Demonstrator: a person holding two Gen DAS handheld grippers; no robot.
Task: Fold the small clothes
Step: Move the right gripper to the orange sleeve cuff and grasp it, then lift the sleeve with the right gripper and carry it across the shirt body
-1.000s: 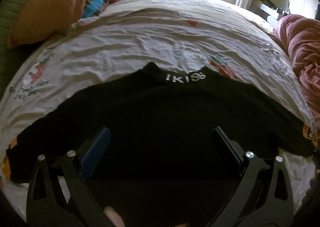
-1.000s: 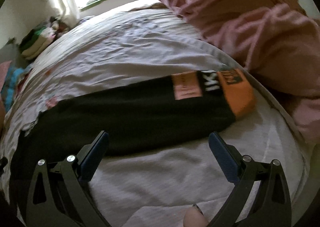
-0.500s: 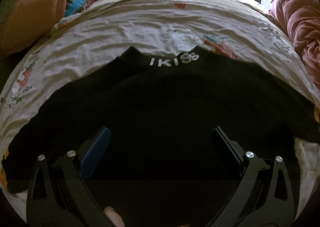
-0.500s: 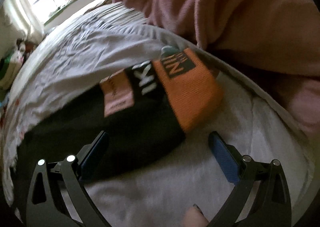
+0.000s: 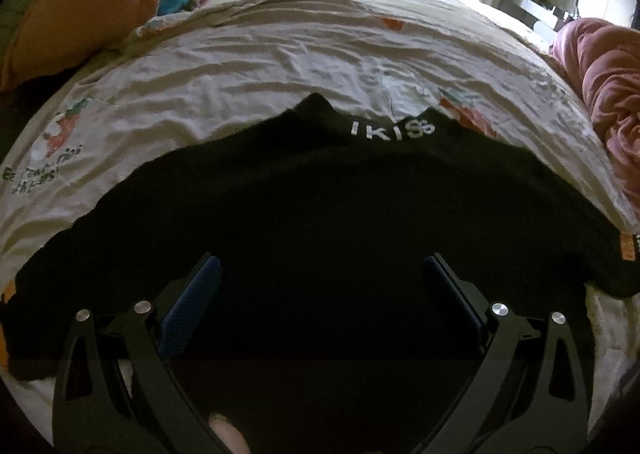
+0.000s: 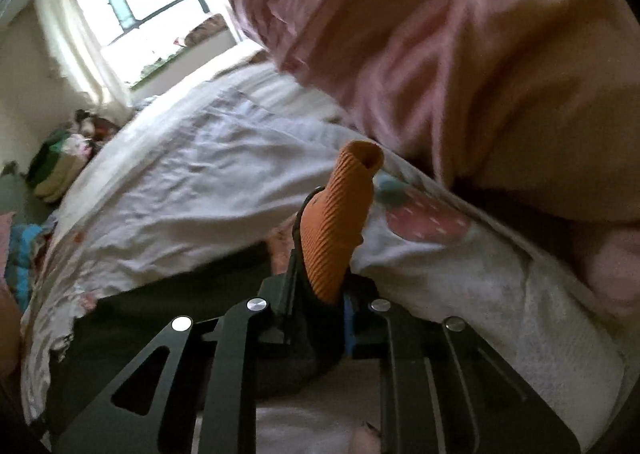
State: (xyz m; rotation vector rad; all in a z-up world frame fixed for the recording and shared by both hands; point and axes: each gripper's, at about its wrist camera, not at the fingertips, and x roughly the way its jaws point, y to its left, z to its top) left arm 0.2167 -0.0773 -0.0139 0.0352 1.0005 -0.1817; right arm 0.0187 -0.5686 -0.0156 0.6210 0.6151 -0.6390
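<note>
A bed (image 5: 280, 66) with a wrinkled white printed sheet fills both views, a window behind it and a bunched pink blanket (image 6: 460, 54) along one side. The black sweater (image 5: 320, 222) lies spread flat across the near part of the sheet, collar lettering facing away, and the left gripper (image 5: 322, 278) hovers over it with jaws spread wide, grasping nothing. The right gripper (image 6: 320, 294) has just been closing, and its jaws now pinch the sweater's orange ribbed cuff (image 6: 340, 222), which stands up between them.
</note>
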